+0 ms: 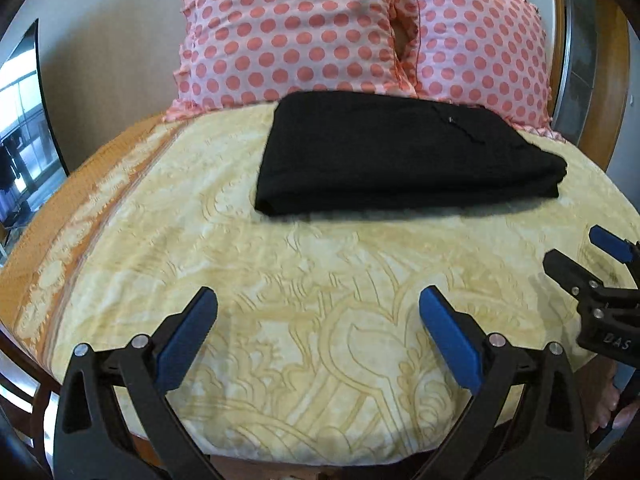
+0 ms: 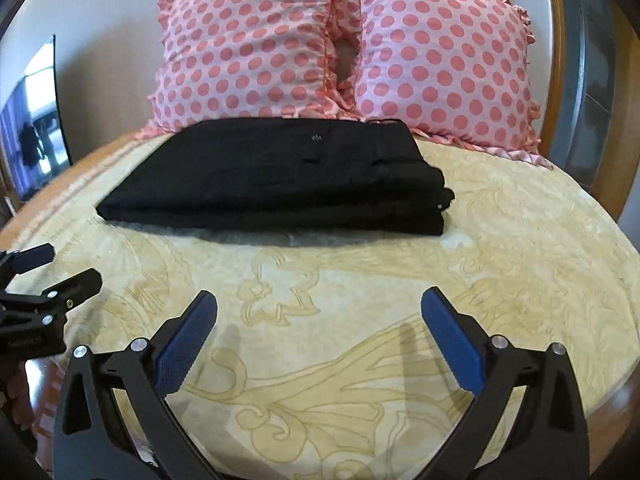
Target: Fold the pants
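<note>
Bed (image 1: 320,340) — covered by a pale yellow spread (image 2: 500,248) with an embossed floral pattern and an orange border strip along its left side. Black pants (image 1: 400,152), folded into a compact layered rectangle, lie flat on the spread. Directly behind the pants, two pink polka-dot pillows (image 2: 248,44) stand side by side — their lower edges on the spread, the pants' far edge just at their base. Spread in front of the pants lightly wrinkled.
</note>
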{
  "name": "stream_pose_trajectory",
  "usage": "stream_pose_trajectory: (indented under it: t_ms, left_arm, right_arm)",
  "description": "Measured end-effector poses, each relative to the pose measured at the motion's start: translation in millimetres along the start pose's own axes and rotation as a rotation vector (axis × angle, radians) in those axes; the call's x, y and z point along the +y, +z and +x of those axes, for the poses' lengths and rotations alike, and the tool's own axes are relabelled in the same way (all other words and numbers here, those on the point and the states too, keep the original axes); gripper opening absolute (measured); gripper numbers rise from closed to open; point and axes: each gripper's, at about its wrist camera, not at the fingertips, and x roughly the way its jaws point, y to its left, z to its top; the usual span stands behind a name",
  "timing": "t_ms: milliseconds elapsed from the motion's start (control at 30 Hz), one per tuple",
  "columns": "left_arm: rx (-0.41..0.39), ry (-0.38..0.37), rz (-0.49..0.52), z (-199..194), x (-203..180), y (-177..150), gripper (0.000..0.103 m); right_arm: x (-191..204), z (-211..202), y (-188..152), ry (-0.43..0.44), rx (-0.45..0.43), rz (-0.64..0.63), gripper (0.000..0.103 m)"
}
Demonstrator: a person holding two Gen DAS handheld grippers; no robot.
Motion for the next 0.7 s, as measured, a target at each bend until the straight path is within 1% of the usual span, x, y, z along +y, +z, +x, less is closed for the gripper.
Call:
stream_pose_trajectory:
  t_ms: [67,100,133,200,267,700]
  left_arm:
    - [-0.03,0.006,-0.005,-2.1,-0.6,-4.2,0.101]
    - [-0.052,0.008,-0.005,-3.6,-0.8,-7.2,0.101]
    - [-0.064,0.007,-0.005,-4.2,-0.5,-8.5,0.101]
    - [-0.095,0.005,-0.002,-5.5,-0.8,-12.7,0.101]
    - [-0.109,0.004,-0.001,-6.3,-0.7,-14.5,0.101]
    - [-0.115,0.003,-0.002,-6.4,-0.3,-14.4,0.101]
  right_arm:
    - [-3.0,-0.5,-7.3,0.023,-0.005,0.049,0.102]
    - [-4.0,-1.7,-9.7,0.025,-0.026,0.061,0.102]
    - [-0.7,-2.7,-12.0,0.013,-0.04,0.044,0.102]
    - [-1.3,-3.3,-14.6,0.017,-0.058,0.048,0.102]
    - [-1.1,-4.0,-16.1,0.018,-0.069,0.045,0.102]
    - [-0.8,-4.5,-16.2,0.019,-0.076,0.045,0.102]
